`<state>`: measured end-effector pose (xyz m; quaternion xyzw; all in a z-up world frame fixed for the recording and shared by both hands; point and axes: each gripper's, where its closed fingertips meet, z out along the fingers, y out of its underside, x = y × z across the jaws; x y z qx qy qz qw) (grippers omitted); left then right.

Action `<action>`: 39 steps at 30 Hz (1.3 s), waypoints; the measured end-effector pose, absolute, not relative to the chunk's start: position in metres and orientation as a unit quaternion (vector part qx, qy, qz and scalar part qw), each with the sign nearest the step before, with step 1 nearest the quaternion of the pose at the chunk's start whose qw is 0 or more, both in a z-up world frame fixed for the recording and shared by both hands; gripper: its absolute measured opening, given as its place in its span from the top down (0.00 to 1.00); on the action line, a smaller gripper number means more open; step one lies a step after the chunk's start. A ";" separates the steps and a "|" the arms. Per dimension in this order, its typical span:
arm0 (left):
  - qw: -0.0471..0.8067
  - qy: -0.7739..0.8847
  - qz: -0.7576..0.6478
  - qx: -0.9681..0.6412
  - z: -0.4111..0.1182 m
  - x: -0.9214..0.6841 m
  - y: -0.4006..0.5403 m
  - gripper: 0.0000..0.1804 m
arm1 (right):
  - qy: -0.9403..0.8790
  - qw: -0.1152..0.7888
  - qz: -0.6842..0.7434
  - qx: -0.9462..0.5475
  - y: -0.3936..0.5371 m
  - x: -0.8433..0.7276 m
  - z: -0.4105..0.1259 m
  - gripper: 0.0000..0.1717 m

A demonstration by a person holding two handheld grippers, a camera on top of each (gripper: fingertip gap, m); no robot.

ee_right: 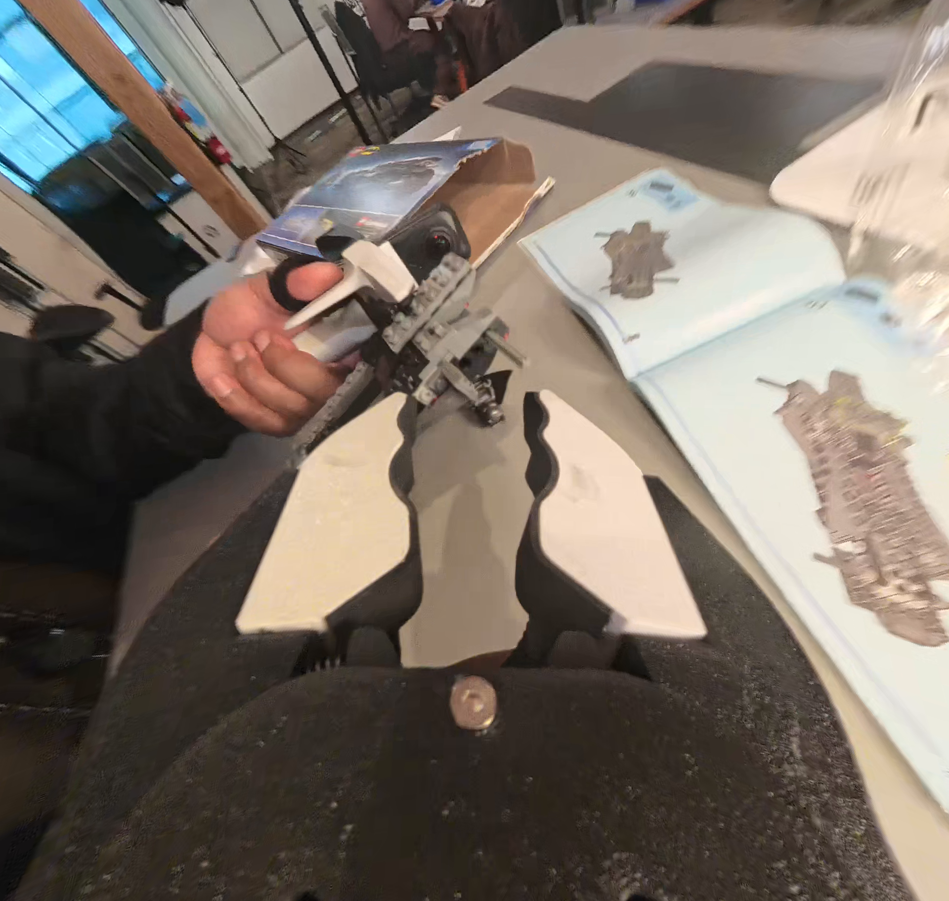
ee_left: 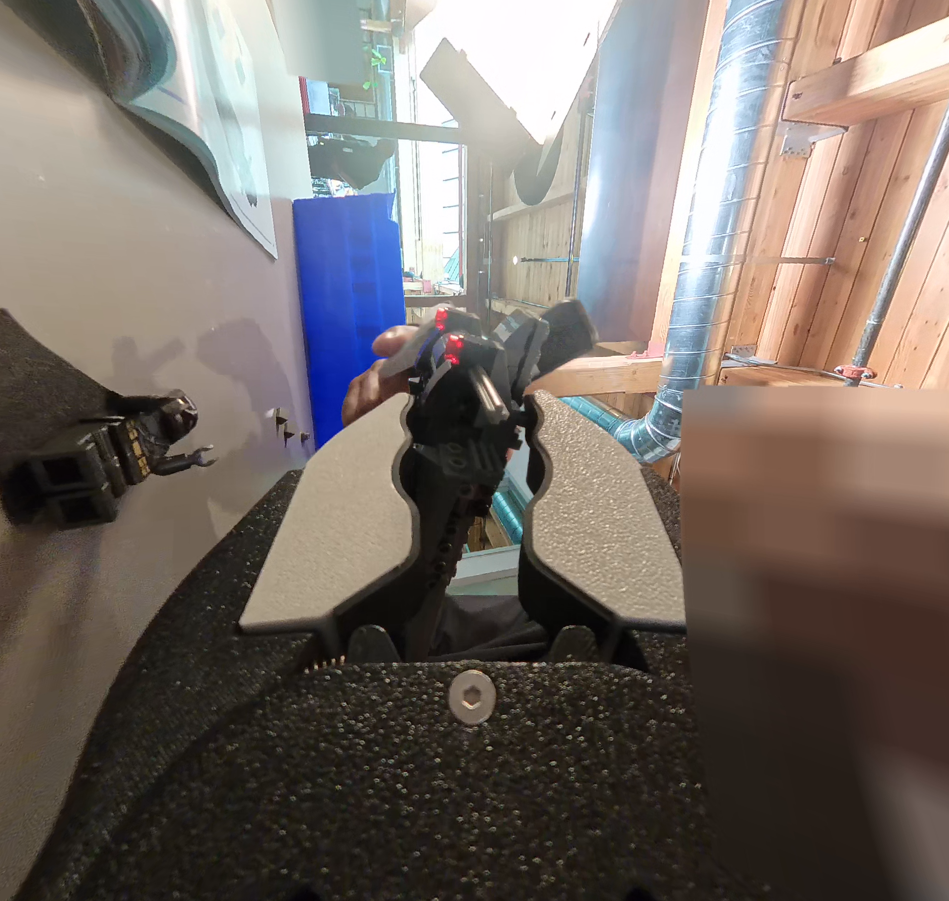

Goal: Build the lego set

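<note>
Left tool clamps the black brick model between both pads; right tool hangs part-open with nothing gripped, just short of it above the desk.

A dark grey-and-black brick-built model with red studs sits tilted, clamped in the left claw.

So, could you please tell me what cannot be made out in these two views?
- Left wrist view: the dark brick-built model's lower part is hidden between the left tool's pads.
- Left wrist view: a blur patch covers the right edge.
- Right wrist view: the open pale-blue instruction booklet is motion-blurred and cut off at the right.
</note>
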<state>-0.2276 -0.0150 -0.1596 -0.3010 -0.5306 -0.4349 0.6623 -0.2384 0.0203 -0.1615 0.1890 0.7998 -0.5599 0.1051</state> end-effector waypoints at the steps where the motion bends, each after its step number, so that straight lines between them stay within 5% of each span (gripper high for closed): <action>1: 0.664 -0.531 -0.435 -0.297 -0.159 -0.228 -0.016 0.78 | 0.796 0.129 -0.555 0.203 0.019 -0.238 -0.166 0.75; 11: 0.662 -0.529 -0.443 -0.294 -0.162 -0.228 -0.012 0.78 | 0.739 0.268 -0.568 0.245 0.000 -0.225 -0.163 0.68; 39: 0.684 -0.502 -0.399 -0.347 -0.158 -0.226 -0.002 0.78 | 0.746 0.224 -0.556 0.290 -0.006 -0.234 -0.170 0.70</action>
